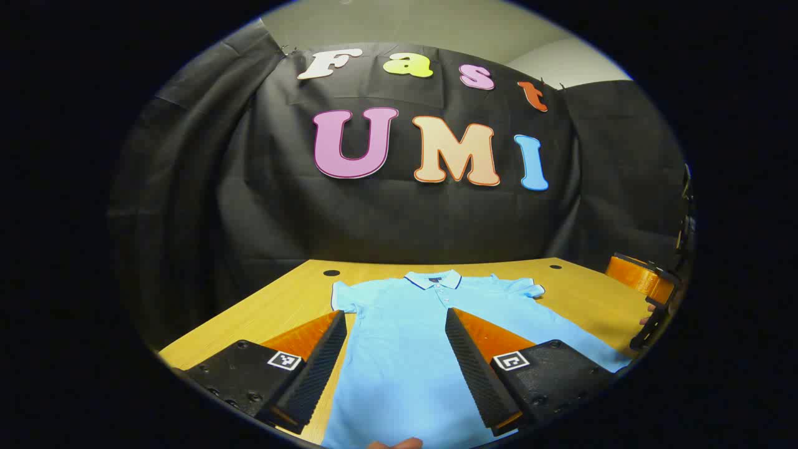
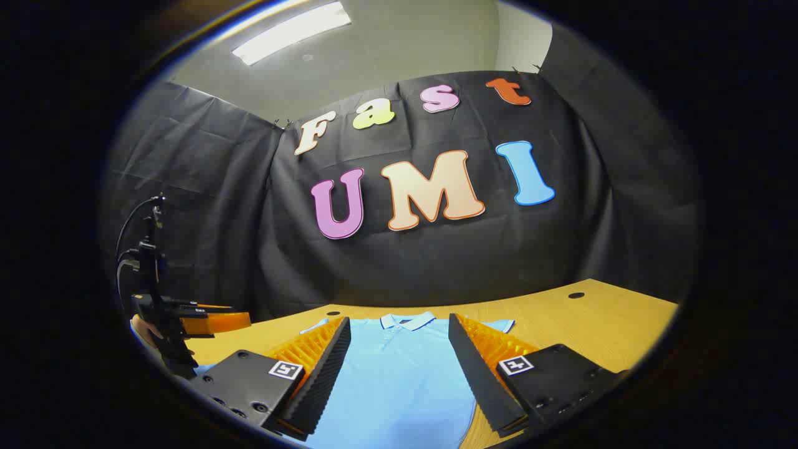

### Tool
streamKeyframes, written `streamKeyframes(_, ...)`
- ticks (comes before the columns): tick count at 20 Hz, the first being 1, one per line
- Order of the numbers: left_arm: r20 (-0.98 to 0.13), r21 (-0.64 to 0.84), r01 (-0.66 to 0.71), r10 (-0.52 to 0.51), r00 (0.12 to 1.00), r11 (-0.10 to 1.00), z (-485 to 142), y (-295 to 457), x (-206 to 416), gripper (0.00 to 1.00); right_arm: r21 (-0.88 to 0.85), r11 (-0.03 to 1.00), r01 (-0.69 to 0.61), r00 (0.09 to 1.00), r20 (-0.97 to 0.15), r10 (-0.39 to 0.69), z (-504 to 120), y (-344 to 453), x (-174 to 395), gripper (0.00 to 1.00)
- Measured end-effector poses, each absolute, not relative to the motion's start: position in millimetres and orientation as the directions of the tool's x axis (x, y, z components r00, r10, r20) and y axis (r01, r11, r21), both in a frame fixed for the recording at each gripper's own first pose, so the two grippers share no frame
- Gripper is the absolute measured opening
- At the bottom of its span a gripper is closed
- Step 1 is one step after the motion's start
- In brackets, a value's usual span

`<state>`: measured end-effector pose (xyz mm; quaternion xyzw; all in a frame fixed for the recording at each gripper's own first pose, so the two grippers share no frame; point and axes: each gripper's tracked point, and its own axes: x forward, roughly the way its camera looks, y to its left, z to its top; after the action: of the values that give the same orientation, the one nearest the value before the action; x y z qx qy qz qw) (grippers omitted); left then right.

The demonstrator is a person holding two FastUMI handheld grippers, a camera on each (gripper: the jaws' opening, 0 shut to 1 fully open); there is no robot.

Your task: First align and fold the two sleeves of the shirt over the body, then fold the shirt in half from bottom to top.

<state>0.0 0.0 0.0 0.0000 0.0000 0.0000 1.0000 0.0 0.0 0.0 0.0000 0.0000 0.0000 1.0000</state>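
A light blue polo shirt [image 1: 405,349] lies flat and face up on the wooden table [image 1: 280,299], collar [image 1: 433,279] at the far side. Its short sleeves [image 1: 343,296] [image 1: 527,288] are spread out to either side. My left gripper [image 1: 394,315] hovers open above the shirt's lower body, holding nothing. In the right gripper view the same shirt [image 2: 399,386] lies ahead, and my right gripper [image 2: 399,321] is open above it with nothing between its fingers. The right gripper [image 1: 648,287] also appears at the far right of the left gripper view, held by a hand.
The left gripper [image 2: 187,321], in a hand with cables, hangs at the left of the right gripper view. The table has round cable holes [image 1: 331,272] [image 2: 576,295] near its back corners. The black cloth wall stands right behind the table. A fingertip [image 1: 399,444] shows at the near edge.
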Motion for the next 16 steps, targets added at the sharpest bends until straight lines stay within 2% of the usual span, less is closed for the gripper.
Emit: streamKeyframes(16,0.018,-0.008,-0.033,0.033,0.999,0.999,6,6,-6,0.95,-0.001,1.000,-0.015,0.998,-0.053,0.015,-15,7,2,0.98)
